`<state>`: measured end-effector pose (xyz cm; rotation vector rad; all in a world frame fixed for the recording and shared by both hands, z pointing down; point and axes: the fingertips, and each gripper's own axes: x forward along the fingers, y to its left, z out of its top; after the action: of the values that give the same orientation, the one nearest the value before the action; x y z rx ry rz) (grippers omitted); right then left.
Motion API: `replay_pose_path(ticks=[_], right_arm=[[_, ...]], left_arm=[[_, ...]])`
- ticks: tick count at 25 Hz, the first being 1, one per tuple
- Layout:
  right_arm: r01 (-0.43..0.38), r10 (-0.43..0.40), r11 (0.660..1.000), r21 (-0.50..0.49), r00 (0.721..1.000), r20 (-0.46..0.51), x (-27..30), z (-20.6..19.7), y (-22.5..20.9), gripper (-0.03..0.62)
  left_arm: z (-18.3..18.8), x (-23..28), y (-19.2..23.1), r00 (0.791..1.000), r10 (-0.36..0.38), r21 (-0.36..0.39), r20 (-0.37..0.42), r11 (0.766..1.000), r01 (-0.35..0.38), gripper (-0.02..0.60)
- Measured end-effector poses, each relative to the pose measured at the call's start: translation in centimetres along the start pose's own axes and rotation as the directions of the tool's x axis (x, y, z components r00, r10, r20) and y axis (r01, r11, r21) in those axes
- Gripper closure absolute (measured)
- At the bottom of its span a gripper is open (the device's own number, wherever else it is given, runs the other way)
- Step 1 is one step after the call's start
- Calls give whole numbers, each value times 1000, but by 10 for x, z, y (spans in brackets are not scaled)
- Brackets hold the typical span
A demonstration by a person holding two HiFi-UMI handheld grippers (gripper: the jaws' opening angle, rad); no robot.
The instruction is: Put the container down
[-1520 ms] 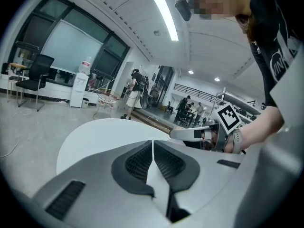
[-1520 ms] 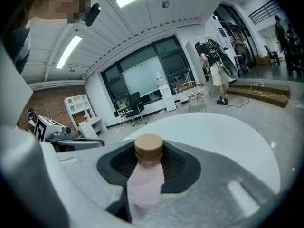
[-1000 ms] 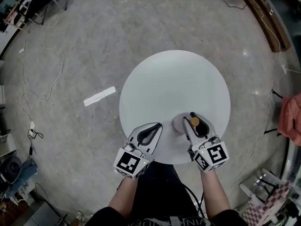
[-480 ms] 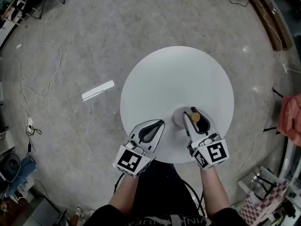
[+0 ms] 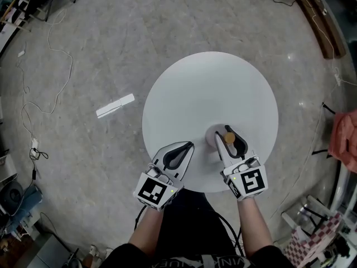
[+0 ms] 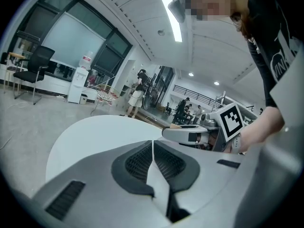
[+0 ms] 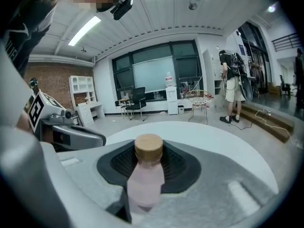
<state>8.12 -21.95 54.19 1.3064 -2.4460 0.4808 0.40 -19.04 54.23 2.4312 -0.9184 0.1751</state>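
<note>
**Gripping the pink container at the counter's near right**

Each claw's cube carries only a black-and-white square marker. Both claws reach in from the near edge, tipped slightly down. The right claw [image 5: 227, 133] clamps an upright, pale pink container [image 7: 145, 179] with a tan cap, at the near right of the round white counter [image 5: 206, 88]. The left claw [image 6: 152, 148] is closed and empty.

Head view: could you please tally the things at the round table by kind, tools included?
1 table
1 bottle, pink with a tan cap, held in the right tool
2 tools: that right tool and the left tool, which is shut and empty
Total: 4
</note>
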Motion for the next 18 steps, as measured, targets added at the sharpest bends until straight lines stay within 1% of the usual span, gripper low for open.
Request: replay_pose_path(ticks=[3, 6, 10, 12, 15, 18], right_arm=[[0, 0, 1000, -27, 1000, -4, -2, -1, 2, 467], [2, -3, 999, -44, 1000, -2, -3, -2, 4, 467], [-4, 2, 993, -115, 1000, -13, -3, -7, 13, 467], [0, -3, 991, -133, 1000, -20, -1, -8, 16, 467], [11, -13, 992, -128, 1000, -14, -1, -8, 15, 467], [0, 0, 995, -102, 1000, 2, -3, -9, 14, 467]], left_arm=[[-1, -1, 1, 1000, 8, -4, -2, 1000, -8, 566], [-3, -4, 6, 999, 44, -6, -22, 999, -44, 566], [-7, -8, 3, 1000, 21, -9, 1, 1000, -21, 566], [-9, -11, 4, 1000, 24, -11, 2, 1000, -24, 566], [-9, -11, 5, 999, 37, -9, 0, 999, -37, 566], [-10, -12, 2, 999, 41, -9, 4, 999, -41, 566]])
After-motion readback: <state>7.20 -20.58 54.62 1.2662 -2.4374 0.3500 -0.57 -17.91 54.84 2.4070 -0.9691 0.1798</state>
